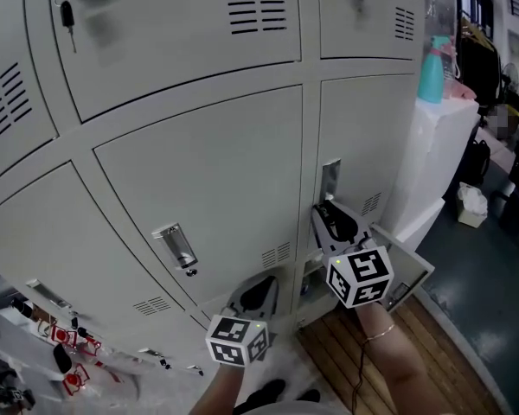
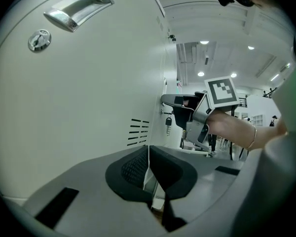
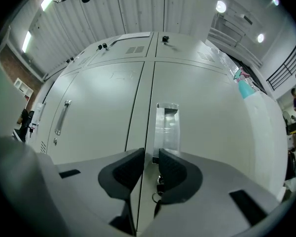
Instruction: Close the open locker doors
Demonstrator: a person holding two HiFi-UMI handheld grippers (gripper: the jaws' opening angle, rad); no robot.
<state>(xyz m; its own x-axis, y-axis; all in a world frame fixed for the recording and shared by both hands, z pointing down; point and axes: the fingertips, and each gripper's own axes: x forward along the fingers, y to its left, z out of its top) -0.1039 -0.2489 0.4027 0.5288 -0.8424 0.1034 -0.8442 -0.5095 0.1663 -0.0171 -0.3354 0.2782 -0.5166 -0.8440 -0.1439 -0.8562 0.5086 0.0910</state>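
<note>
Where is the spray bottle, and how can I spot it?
Find the big wall of grey lockers and go to its right end, where a white cabinet stands beside it. The spray bottle stands on top of that cabinet. It is the only turquoise thing among grey and white neighbours.

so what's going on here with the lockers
A person works at a bank of grey lockers with a hand-held gripper in each hand. The right hand-held gripper, jaws slightly apart, is at the handle recess of a middle door. The left hand-held gripper sits lower, jaws together. A bottom door beside the right one looks open.
</note>
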